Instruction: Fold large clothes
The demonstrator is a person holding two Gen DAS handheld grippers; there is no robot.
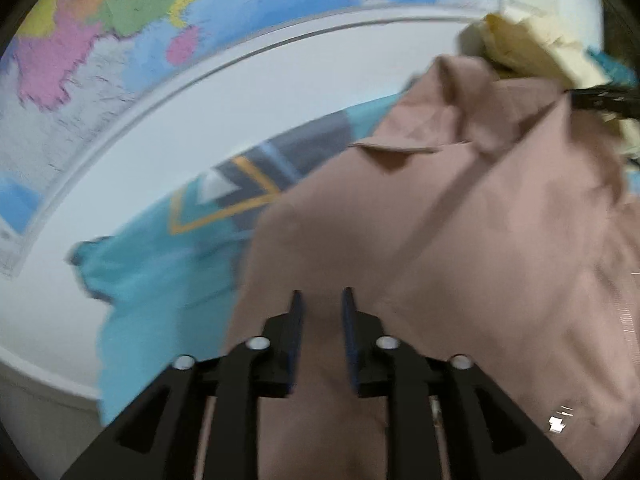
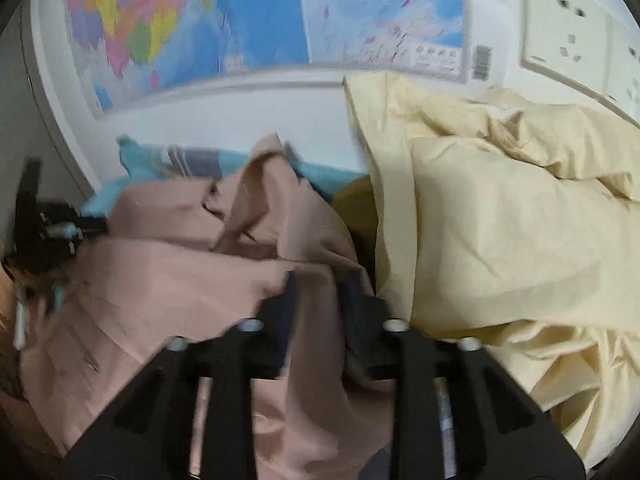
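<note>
Your left hand-held gripper (image 1: 322, 300) hangs parted and empty over the pink garment (image 1: 460, 240) heaped on the surface (image 1: 224, 104), while your right hand-held gripper (image 2: 320, 284), blurred, seemingly straddles a fold unclamped.

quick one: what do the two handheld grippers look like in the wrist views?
Both match: left gripper and right gripper have matte black angular linkage arms with cut-out slots, round silver pivot pins, and two flat jaws faced with dark blue pads. No cables, markings or sleeves can be made out.
</note>
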